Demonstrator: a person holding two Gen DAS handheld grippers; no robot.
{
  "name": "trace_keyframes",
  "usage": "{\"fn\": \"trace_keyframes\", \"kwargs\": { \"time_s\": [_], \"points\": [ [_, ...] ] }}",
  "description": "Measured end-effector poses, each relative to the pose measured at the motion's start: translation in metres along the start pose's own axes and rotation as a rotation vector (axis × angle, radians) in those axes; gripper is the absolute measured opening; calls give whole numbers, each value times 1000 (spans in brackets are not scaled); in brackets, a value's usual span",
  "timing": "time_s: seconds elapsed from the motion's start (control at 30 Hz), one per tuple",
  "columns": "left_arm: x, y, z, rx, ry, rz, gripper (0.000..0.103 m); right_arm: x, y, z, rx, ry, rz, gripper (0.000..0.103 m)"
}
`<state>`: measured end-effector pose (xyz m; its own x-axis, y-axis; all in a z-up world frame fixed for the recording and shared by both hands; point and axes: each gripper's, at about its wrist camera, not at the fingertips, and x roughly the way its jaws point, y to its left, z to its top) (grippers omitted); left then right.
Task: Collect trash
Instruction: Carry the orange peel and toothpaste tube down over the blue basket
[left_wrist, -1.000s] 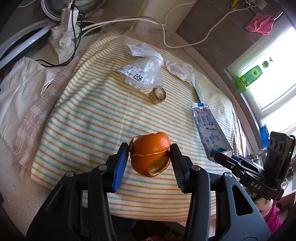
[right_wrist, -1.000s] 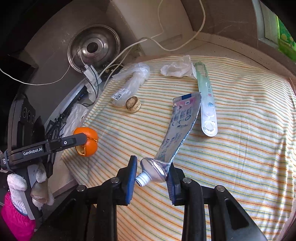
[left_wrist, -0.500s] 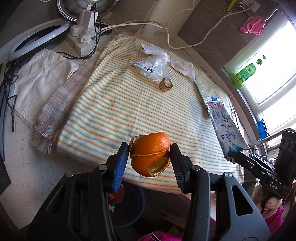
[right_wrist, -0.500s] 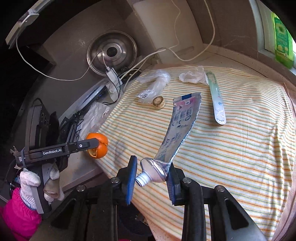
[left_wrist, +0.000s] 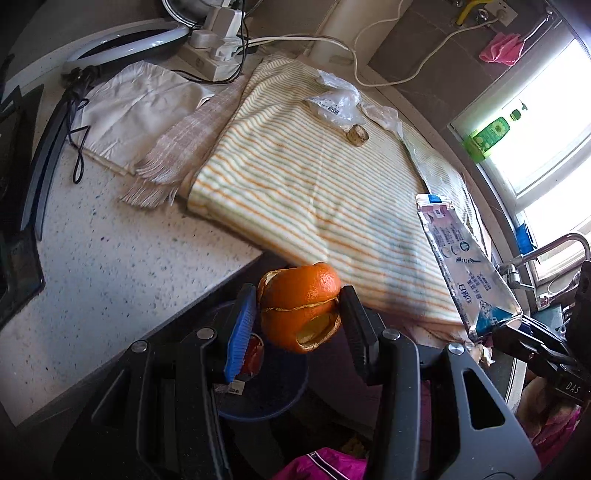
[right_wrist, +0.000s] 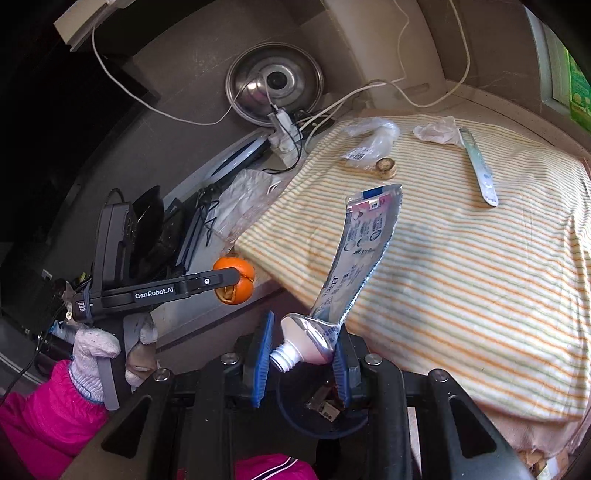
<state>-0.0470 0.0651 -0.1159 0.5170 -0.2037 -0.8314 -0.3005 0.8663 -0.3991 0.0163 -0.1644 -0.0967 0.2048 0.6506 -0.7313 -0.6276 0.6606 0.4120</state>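
My left gripper is shut on an orange peel, held past the counter's front edge above a dark blue bin on the floor. The peel also shows in the right wrist view. My right gripper is shut on the neck of a flattened toothpaste tube, also over the bin, which holds some trash. The tube shows in the left wrist view. On the striped towel lie a clear plastic bag, a small cork-like cap, crumpled plastic and a long blister pack.
A speckled counter runs left of the towel with a white cloth, a power strip with cables and a steel lid. A faucet and window with a green bottle stand at the right.
Both grippers have drawn back from above the towel to past the counter's front edge, carrying the orange peel and the tube. The bin has come into view below them.
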Motion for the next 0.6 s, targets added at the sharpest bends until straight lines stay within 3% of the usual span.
{"fn": "trace_keyframes", "kwargs": {
  "time_s": [0.3,0.6],
  "points": [
    [-7,24,-44,-18,41,1,47,19,39,-50,-10,93,29,29],
    [5,29,-75,-1,101,7,47,42,47,-89,28,175,42,29]
  ]
}}
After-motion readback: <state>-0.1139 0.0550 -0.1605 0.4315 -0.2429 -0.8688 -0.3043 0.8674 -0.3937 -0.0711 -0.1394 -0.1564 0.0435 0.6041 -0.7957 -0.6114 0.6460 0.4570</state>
